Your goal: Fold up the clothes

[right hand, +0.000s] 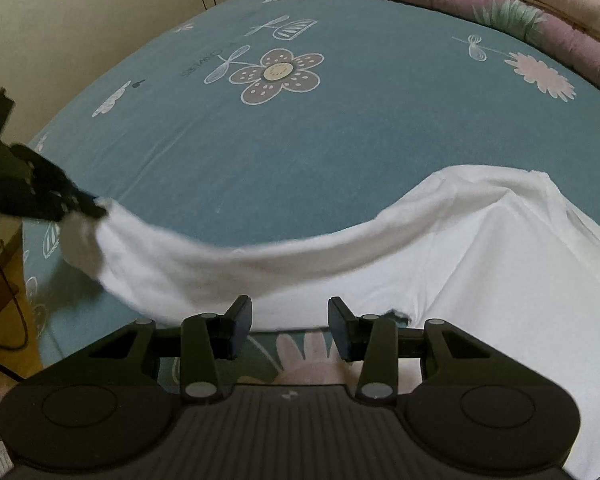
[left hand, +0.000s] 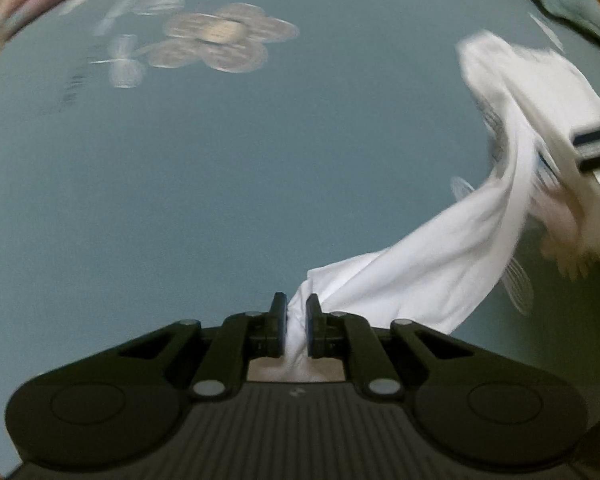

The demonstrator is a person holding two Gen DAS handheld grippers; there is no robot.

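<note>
A white garment lies on the teal bed sheet, with one edge pulled out to the left as a stretched band. My left gripper is shut on a bunched end of the white garment, which trails away to the right. In the right wrist view the left gripper shows at the far left, holding that end up off the sheet. My right gripper stands open just in front of the garment's near edge, nothing between its fingers. Its dark body appears at the right edge of the left wrist view.
The sheet carries printed flowers and leaves. A folded purple and pink quilt lies along the far edge. A cream wall rises on the left, with a wooden surface and a black cable beside the bed.
</note>
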